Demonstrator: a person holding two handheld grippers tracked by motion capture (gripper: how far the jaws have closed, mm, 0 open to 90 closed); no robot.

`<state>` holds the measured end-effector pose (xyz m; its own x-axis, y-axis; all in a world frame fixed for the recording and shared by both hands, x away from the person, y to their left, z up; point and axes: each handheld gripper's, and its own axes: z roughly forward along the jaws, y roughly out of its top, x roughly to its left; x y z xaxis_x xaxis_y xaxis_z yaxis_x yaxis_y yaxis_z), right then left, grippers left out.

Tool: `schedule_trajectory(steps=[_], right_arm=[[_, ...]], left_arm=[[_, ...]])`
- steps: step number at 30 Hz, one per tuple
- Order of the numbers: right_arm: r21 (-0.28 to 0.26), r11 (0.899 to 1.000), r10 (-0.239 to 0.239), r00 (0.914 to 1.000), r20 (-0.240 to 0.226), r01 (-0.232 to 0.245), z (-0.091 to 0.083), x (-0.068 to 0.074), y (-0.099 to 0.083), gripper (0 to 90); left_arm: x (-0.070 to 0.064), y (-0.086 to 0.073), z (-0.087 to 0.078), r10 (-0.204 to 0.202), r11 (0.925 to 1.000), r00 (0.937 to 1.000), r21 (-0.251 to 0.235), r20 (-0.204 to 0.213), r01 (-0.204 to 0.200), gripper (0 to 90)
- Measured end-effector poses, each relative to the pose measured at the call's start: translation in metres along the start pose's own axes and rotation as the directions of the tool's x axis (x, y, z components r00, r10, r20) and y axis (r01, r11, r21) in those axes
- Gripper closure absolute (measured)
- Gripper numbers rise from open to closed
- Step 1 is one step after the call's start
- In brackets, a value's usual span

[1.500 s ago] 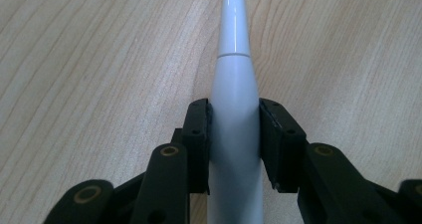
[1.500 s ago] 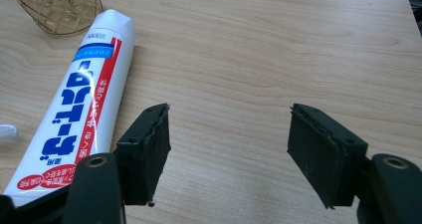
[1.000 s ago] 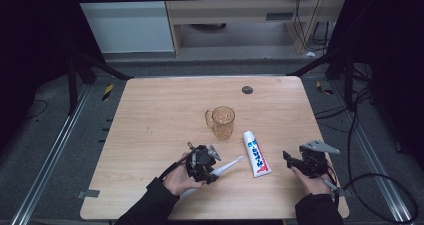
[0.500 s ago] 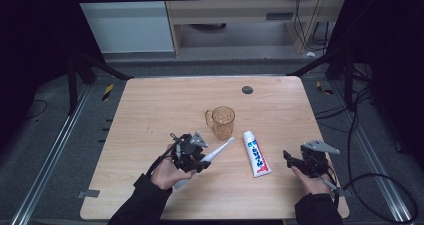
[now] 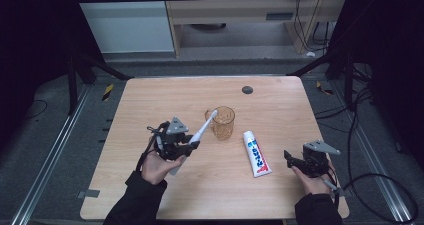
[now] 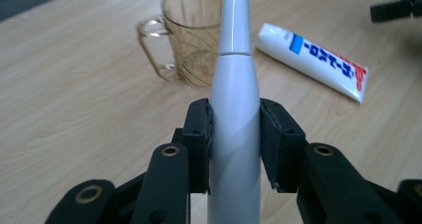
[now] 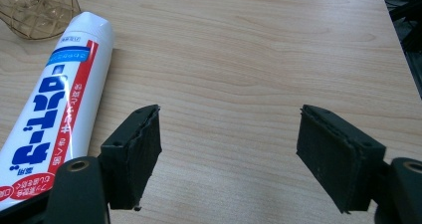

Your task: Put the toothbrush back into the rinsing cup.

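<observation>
The left claw is clamped on the thick handle of one white toothbrush, and it holds the brush tilted so that the head end reaches the rim of the amber cup; I judge the brush is carried this way in order to drop it head-first or stand it inside the cup. In the left gripper view the two pads press both sides of the handle, and the cup stands just behind it, with its handle turned to the side. The one toothpaste tube lies flat on the bench, near the cup on the side of the right claw. That claw rests low on the bench beyond the tube, with its jaws wide apart and holding nothing, probably waiting for its turn. A small dark round object lies well apart from the cup, toward the far edge. Counted: one cup, one toothbrush, one tube.
</observation>
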<state>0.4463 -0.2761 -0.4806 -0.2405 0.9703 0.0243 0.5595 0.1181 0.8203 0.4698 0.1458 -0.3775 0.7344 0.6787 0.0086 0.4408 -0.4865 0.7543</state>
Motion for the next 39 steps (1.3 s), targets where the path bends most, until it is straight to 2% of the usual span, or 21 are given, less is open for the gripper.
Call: schedule_trajectory(steps=[1, 2, 6, 7, 10, 13, 16, 18, 24, 25, 26, 28, 31, 34, 36, 39], right_arm=[[0.001, 1.000, 0.003, 1.0000, -0.001, -0.003, 0.000, 0.000, 0.000, 24.8], [0.001, 1.000, 0.003, 1.0000, -0.001, -0.003, 0.000, 0.000, 0.000, 24.8], [-0.002, 1.000, 0.004, 1.0000, -0.003, -0.004, 0.001, 0.000, -0.001, 23.8], [-0.001, 1.000, 0.007, 1.0000, -0.005, -0.007, 0.001, 0.000, -0.001, 23.6], [0.001, 1.000, -0.002, 1.0000, 0.004, 0.002, 0.002, 0.000, -0.001, 23.4], [0.005, 1.000, -0.008, 1.0000, 0.005, 0.008, 0.003, 0.001, -0.002, 23.1], [0.003, 1.000, -0.012, 0.9999, 0.001, 0.012, 0.002, 0.002, -0.002, 22.7], [0.000, 1.000, -0.010, 1.0000, 0.000, 0.010, 0.002, 0.002, -0.002, 22.6], [-0.001, 1.000, -0.014, 0.9999, 0.000, 0.014, 0.002, 0.002, -0.002, 22.2], [0.000, 1.000, -0.017, 0.9999, -0.001, 0.017, 0.003, 0.002, -0.002, 22.1], [0.000, 1.000, -0.017, 0.9999, -0.001, 0.017, 0.003, 0.002, -0.002, 22.1], [-0.002, 1.000, -0.016, 0.9999, -0.001, 0.016, 0.003, 0.002, -0.002, 22.0], [-0.003, 1.000, -0.015, 0.9999, -0.002, 0.015, 0.003, 0.001, -0.002, 21.8], [-0.004, 1.000, -0.016, 0.9999, -0.002, 0.016, 0.003, 0.002, -0.002, 21.5], [-0.004, 1.000, -0.016, 0.9999, -0.002, 0.016, 0.003, 0.002, -0.002, 21.3], [-0.003, 1.000, -0.017, 0.9998, -0.001, 0.017, 0.003, 0.002, -0.003, 21.0]], left_arm=[[0.004, 0.001, -0.005, -0.020, 0.9995, 0.9995, -0.025, -0.022, 0.020, 66.6], [0.004, 0.001, -0.005, -0.020, 0.9995, 0.9995, -0.025, -0.022, 0.020, 66.6], [0.011, 0.002, -0.012, -0.051, 0.9961, 0.9962, -0.075, -0.070, 0.046, 66.7], [0.014, 0.003, -0.013, -0.066, 0.9939, 0.9936, -0.094, -0.091, 0.057, 66.6], [0.019, 0.004, -0.013, -0.079, 0.9914, 0.9907, -0.112, -0.111, 0.067, 66.7], [0.025, 0.007, -0.010, -0.091, 0.9890, 0.9838, -0.130, -0.154, 0.072, 66.6], [0.029, 0.012, -0.007, -0.122, 0.9815, 0.9783, -0.167, -0.167, 0.094, 66.7], [0.031, 0.017, -0.005, -0.130, 0.9775, 0.9747, -0.188, -0.182, 0.095, 66.7], [0.033, 0.034, 0.002, -0.146, 0.9681, 0.9698, -0.230, -0.196, 0.099, 66.7], [0.034, 0.040, 0.005, -0.160, 0.9621, 0.9674, -0.250, -0.196, 0.109, 66.6], [0.034, 0.040, 0.005, -0.160, 0.9621, 0.9674, -0.250, -0.196, 0.109, 66.7], [0.034, 0.045, 0.007, -0.170, 0.9566, 0.9659, -0.268, -0.196, 0.114, 66.7], [0.033, 0.054, 0.013, -0.186, 0.9453, 0.9612, -0.304, -0.204, 0.118, 66.7], [0.033, 0.058, 0.016, -0.189, 0.9409, 0.9580, -0.319, -0.215, 0.114, 66.7], [0.033, 0.062, 0.018, -0.204, 0.9308, 0.9545, -0.345, -0.218, 0.120, 66.7], [0.034, 0.065, 0.021, -0.217, 0.9213, 0.9504, -0.368, -0.223, 0.124, 66.7]])
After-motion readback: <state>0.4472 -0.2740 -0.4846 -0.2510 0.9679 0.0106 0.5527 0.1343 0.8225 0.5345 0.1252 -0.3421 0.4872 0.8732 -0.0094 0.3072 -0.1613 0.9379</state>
